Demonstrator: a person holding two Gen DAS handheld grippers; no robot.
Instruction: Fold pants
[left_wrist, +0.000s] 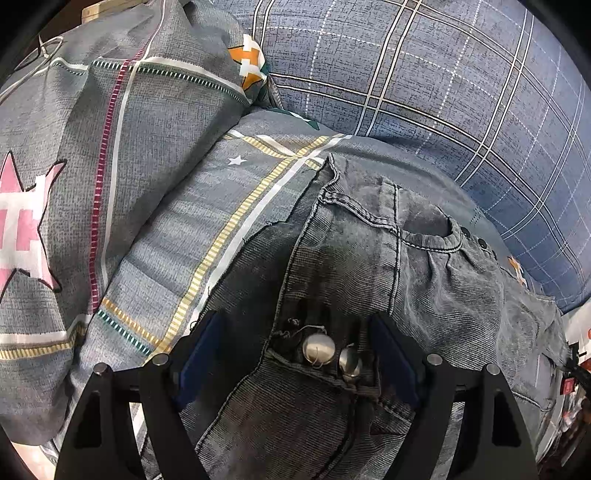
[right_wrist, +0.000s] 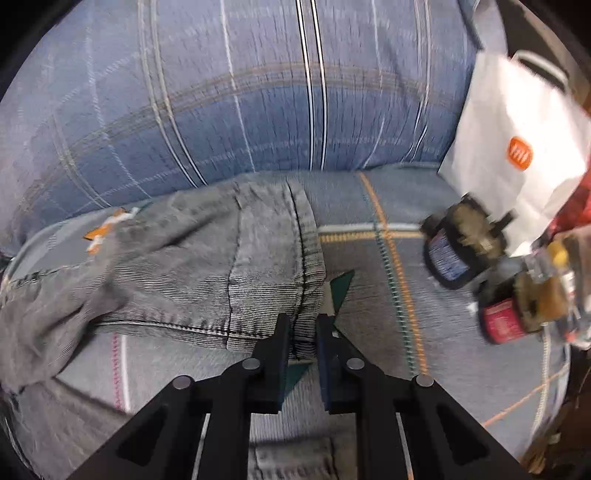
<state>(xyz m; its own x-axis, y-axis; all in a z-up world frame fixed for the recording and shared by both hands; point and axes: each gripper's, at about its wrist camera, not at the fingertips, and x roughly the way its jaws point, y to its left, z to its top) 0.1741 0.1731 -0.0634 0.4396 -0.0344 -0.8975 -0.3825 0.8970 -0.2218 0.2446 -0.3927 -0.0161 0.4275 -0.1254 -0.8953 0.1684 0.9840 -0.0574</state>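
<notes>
- Jeans (left_wrist: 354, 258), grey and washed-out, are seen lying crumpled on a bed covered by a grey quilt (left_wrist: 207, 229) with yellow and white stripes.
- In the left wrist view, the waistband end is turned toward the camera, and two metal buttons (left_wrist: 319, 349) are seen at the fly.
- The left gripper (left_wrist: 295, 354) is held over the waistband with its fingers (left_wrist: 201, 354) spread wide, one on each side of the buttons; nothing is clamped between them.
- A pocket opening with dark rivets (left_wrist: 465, 232) is seen beyond the buttons, on the far right part of the jeans.
- In the right wrist view, the right gripper (right_wrist: 302, 341) is closed on a seamed edge of the jeans (right_wrist: 207, 258), with the denim pinched between its fingers (right_wrist: 282, 339).
- Left of that grip, the jeans are spread in loose wrinkles across the quilt (right_wrist: 369, 295).
- Behind the jeans, a blue plaid cover (right_wrist: 258, 110) is seen rising like a wall.
- Right of the jeans, well apart, two dark jars (right_wrist: 458, 251) are seen lying blurred near a white paper bag (right_wrist: 517, 147) with an orange logo.
- Left of the jeans in the left wrist view, a pillow (left_wrist: 74, 166) with a pink star is seen resting against the quilt.
</notes>
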